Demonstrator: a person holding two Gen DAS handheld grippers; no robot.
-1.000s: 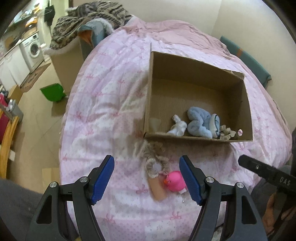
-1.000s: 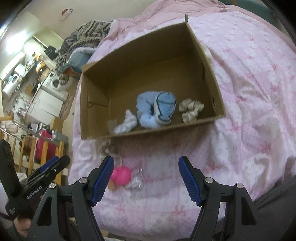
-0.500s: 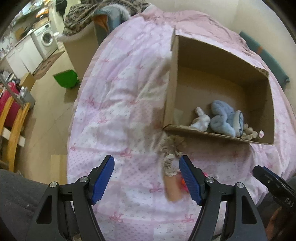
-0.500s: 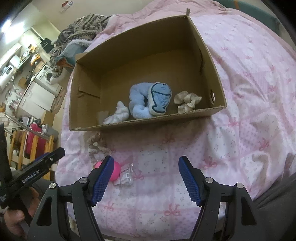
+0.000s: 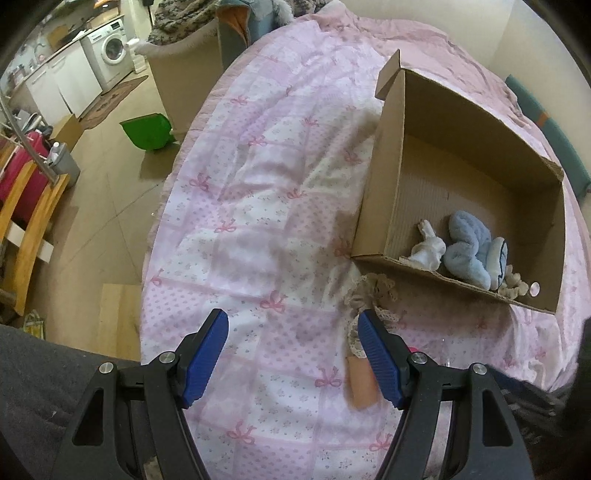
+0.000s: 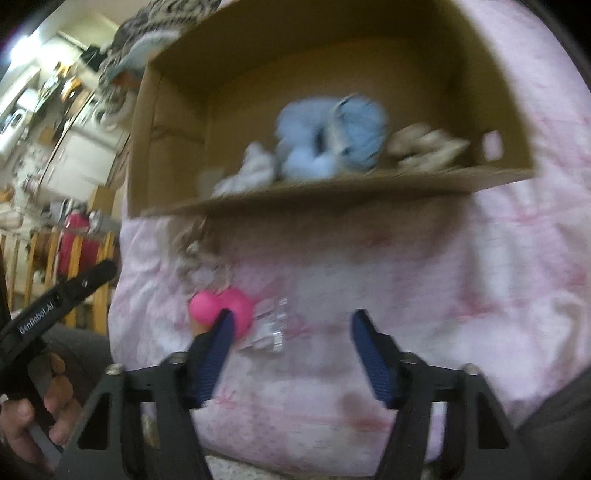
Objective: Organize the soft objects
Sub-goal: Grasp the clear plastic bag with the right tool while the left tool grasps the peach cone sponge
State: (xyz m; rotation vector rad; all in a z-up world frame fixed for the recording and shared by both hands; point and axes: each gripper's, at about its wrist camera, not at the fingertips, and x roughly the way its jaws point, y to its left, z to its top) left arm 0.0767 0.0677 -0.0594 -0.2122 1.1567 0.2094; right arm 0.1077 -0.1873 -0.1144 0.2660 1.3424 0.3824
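An open cardboard box [image 5: 384, 177] [image 6: 332, 192] lies on the pink bedspread [image 5: 266, 206]. Inside are a blue fluffy slipper [image 5: 472, 251] [image 6: 328, 136], a white soft toy [image 5: 428, 251] [image 6: 247, 173] and a beige scrunchie [image 5: 511, 286] [image 6: 424, 146]. In front of the box lie a beige lace piece [image 5: 369, 291] [image 6: 195, 254], a pink soft toy [image 6: 225, 306] and a clear wrapper [image 6: 271, 326]. My left gripper [image 5: 291, 350] is open and empty above the bedspread, left of the lace. My right gripper [image 6: 291, 339] is open and empty, low over the wrapper, its left finger in front of the pink toy.
A tan card [image 5: 364, 382] lies by the left gripper's right finger. Beyond the bed's left edge are the floor, a green bin [image 5: 147, 131], a washing machine [image 5: 110, 51] and wooden chairs [image 5: 26, 214]. Piled blankets [image 5: 192, 14] sit at the back.
My left gripper has swung left, so the box and the lace now sit at its right. My right gripper has moved down and closer to the pink toy and wrapper; its view is blurred.
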